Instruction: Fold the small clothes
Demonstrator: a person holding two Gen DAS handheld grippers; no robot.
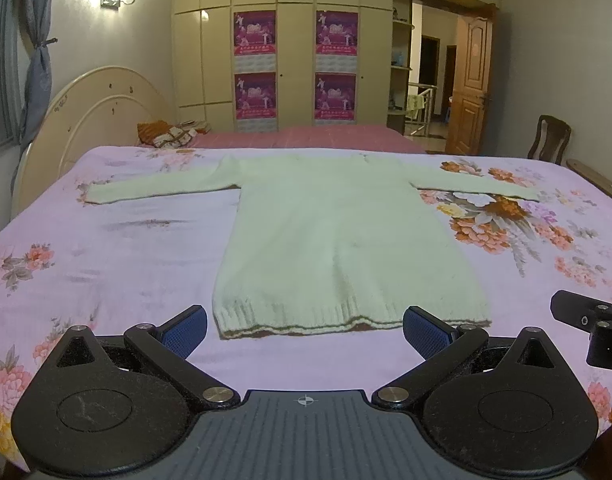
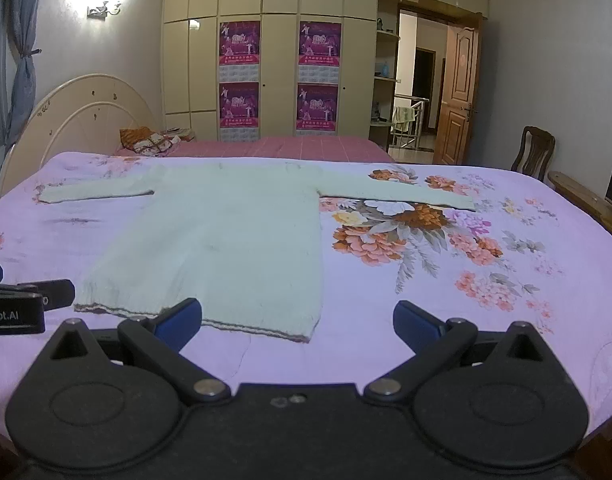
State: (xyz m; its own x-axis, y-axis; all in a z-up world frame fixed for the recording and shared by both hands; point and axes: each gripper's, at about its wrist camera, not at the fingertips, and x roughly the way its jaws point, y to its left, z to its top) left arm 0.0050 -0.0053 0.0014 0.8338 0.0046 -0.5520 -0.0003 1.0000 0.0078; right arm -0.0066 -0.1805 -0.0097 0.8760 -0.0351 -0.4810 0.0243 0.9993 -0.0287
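Observation:
A pale green knitted sweater [image 1: 338, 240] lies flat on the floral bedsheet, both sleeves spread out, its ribbed hem with a brown edge nearest me. It also shows in the right wrist view [image 2: 234, 236]. My left gripper [image 1: 305, 330] is open and empty, its blue pads either side of the hem, just in front of it. My right gripper [image 2: 297, 322] is open and empty, in front of the hem's right corner. The right gripper shows at the left view's right edge [image 1: 586, 324], and the left gripper at the right view's left edge [image 2: 22, 304].
The bed [image 1: 106, 264] has a pink floral sheet and a cream headboard [image 1: 98, 120] at the left. A second bed [image 1: 306, 138] with pillows, a wardrobe, an open door [image 1: 470, 84] and a wooden chair [image 1: 550, 136] lie beyond.

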